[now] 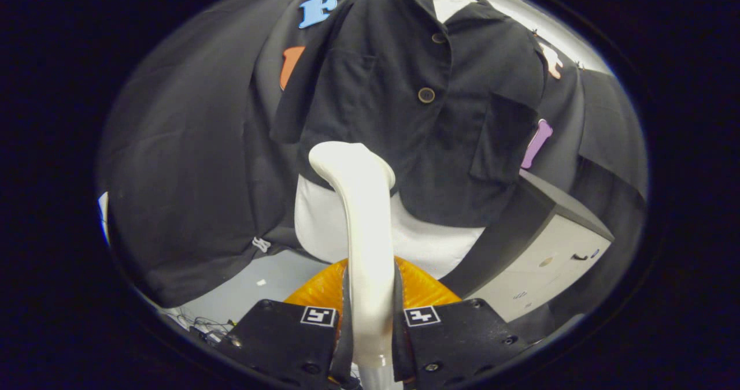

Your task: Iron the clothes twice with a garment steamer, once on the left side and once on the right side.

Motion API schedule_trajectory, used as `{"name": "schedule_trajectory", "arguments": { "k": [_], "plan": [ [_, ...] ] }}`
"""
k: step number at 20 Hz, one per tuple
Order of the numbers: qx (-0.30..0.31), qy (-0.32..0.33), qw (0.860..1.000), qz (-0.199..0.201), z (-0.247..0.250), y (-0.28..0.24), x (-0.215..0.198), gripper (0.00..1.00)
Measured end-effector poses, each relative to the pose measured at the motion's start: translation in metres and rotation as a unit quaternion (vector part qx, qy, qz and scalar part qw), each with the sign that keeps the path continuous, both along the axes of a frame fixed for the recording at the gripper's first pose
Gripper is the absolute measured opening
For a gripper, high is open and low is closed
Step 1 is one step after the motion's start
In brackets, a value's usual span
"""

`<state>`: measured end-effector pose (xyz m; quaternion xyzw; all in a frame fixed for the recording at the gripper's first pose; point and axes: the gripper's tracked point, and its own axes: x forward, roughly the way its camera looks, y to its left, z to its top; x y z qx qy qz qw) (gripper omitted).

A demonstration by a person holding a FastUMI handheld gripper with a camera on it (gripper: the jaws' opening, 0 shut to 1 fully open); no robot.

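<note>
Jaws clamped on white garment steamer [361, 228] handle, head just before buttoned black shirt [404, 112]; no legible writing.

No brand, word or number can be read anywhere. The only signs are two square black-and-white coded markers [318, 316] at the bottom middle of the frame, one on top of each finger block of the gripper [370, 320], left and right of the white steamer handle [361, 245] that both fingers press on. Their patterns are blocky shapes, not letters. A few small dark marks on the pale box [537, 274] at the lower right are too small to make out
</note>
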<state>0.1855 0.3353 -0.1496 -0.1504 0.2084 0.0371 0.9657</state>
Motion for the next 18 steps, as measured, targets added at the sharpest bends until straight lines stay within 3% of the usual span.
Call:
{"name": "schedule_trajectory", "arguments": {
  "k": [10,14,18],
  "plan": [
    [0.03,0.034,0.999,0.002,-0.01,-0.012,-0.04,0.3],
    [0.042,0.052,0.998,0.0,-0.011,-0.044,-0.084,0.3],
    [0.046,0.056,0.997,-0.031,-0.001,-0.094,-0.124,0.3]
  ]
}}
